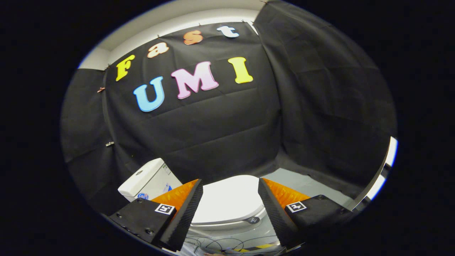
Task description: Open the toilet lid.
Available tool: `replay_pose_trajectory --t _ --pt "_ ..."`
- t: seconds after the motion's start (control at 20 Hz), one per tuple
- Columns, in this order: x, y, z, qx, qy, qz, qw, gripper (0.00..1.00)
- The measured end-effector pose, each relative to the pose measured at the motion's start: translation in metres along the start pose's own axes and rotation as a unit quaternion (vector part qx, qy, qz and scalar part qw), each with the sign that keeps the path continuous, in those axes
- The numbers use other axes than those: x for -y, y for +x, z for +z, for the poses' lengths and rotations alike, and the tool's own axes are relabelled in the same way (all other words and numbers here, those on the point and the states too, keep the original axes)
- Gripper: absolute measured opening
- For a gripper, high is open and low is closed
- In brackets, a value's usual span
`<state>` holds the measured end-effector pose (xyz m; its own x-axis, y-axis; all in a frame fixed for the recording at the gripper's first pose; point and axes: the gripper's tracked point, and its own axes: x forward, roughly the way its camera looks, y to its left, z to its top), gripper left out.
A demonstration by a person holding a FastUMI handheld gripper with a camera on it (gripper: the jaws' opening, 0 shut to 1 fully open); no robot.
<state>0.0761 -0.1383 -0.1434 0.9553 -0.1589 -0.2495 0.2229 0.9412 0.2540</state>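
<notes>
Hand-held gripper agape over closed toilet lid

Gripper view: one fisheye camera, mounted behind the fingers, faced forward along them.

The camera sat above and in front of the toilet, near it, and looked slightly down across the closed toilet lid toward the booth wall beyond. The gripper occupied the near foreground with fingers spread wide, framing the lid between them. The cistern stood far left of the fingers; the floor showed to the right.
</notes>
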Motion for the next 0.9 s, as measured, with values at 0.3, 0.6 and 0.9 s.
replay_pose_trajectory --t 0.3,0.6,0.9 --pt "0.062 0.066 -0.06 -0.058 0.112 -0.011 0.992 0.97" --pt "0.098 0.118 -0.14 -0.122 0.231 -0.008 0.965 0.97" --pt "0.105 0.137 -0.225 -0.194 0.287 0.0 0.938 0.97"
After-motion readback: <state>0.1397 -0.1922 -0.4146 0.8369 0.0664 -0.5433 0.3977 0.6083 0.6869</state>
